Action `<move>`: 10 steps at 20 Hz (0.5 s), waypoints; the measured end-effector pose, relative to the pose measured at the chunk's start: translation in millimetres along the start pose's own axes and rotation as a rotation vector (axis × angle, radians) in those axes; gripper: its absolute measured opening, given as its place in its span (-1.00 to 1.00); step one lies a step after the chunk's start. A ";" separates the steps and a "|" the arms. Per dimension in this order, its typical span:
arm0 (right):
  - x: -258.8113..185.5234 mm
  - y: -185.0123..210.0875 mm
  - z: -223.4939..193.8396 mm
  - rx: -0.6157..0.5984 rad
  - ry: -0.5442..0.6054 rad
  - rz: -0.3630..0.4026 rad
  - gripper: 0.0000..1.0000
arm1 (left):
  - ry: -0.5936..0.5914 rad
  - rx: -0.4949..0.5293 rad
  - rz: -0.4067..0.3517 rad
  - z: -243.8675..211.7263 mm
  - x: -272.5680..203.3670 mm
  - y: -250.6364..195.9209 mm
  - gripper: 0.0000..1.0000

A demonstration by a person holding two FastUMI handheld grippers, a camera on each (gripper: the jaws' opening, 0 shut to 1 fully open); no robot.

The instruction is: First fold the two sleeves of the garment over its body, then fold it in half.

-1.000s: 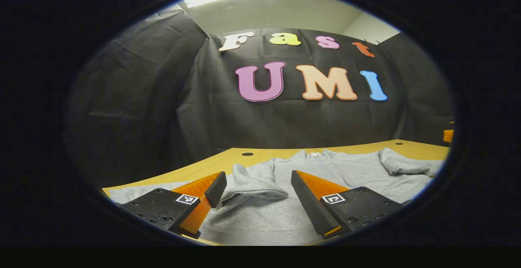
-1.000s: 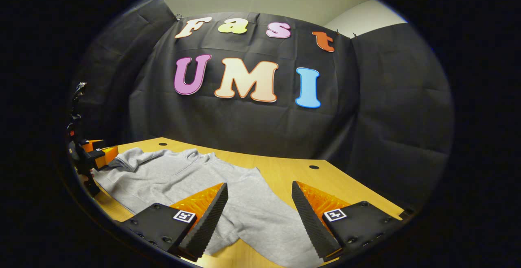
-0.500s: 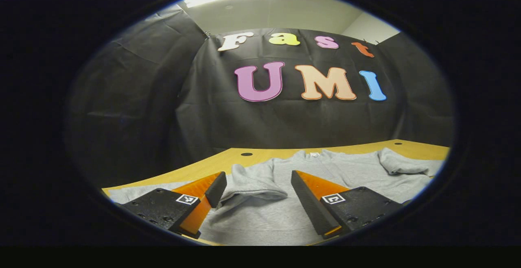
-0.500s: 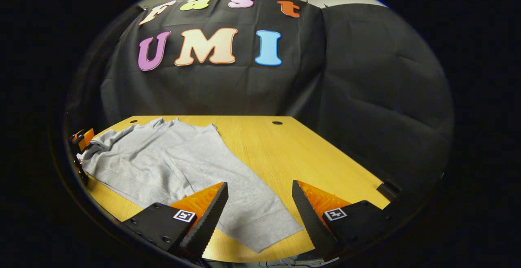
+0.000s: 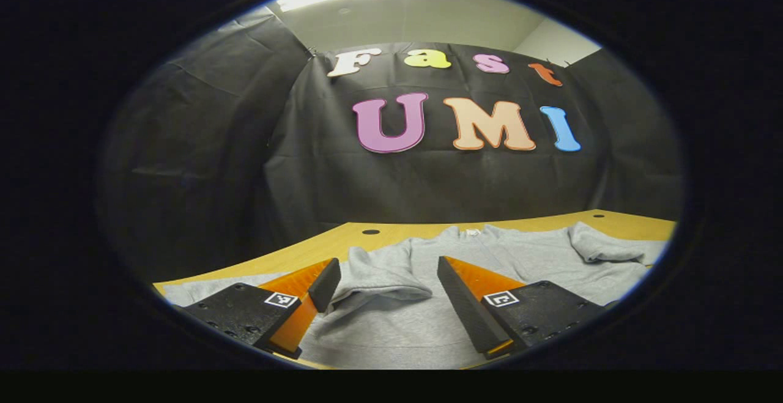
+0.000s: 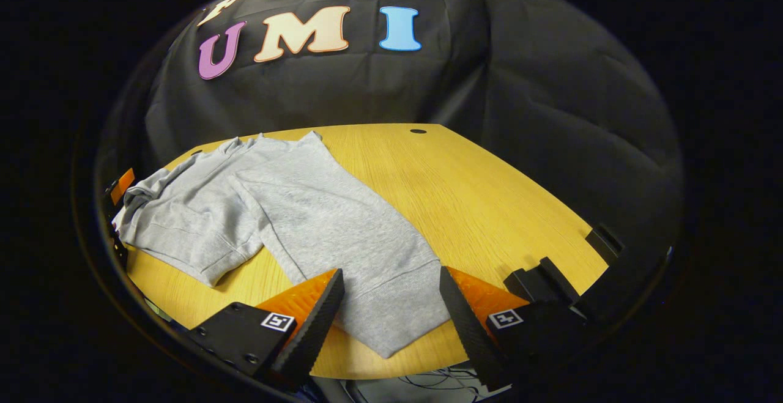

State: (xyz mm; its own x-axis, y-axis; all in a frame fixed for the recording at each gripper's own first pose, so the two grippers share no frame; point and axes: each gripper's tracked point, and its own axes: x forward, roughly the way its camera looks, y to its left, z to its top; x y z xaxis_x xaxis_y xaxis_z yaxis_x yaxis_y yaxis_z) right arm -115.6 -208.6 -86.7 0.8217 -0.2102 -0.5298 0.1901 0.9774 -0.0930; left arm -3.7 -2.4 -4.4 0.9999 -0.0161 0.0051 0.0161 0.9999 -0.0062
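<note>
Two grippers: left gripper (image 5: 385, 293) and right gripper (image 6: 391, 305) both gaped, holding nothing.
Garment (image 6: 306, 207): lay flat on table (image 6: 489, 195), near sleeve (image 6: 373, 268) between right fingers.
Risk: shallow pinch could slip, bunching the fold.

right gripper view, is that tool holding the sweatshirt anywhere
Nothing held. The right tool is open above the sleeve cuff of the grey sweatshirt; the fingers are apart.

wooden table (image 6: 489, 195), black clamps (image 6: 553, 280)
</note>
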 end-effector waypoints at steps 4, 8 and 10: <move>1.1 2.2 -3.6 0.027 0.003 0.020 0.90 | 0.000 0.000 0.003 0.1 -0.4 0.6 0.88; 1.6 18.3 -3.2 0.018 -0.001 0.065 0.56 | -0.001 -0.001 0.006 -0.5 0.1 0.2 0.87; 2.6 23.8 -3.3 -0.003 0.000 0.076 -0.03 | -0.001 -0.002 0.006 -1.1 -0.1 -0.2 0.88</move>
State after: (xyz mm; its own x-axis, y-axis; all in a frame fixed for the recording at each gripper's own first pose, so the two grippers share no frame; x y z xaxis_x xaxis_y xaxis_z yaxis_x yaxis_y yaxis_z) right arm -110.7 -185.8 -93.1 0.8337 -0.1355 -0.5354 0.1256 0.9905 -0.0552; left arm -3.8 -2.7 -5.5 0.9999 -0.0104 0.0062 0.0104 0.9999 -0.0078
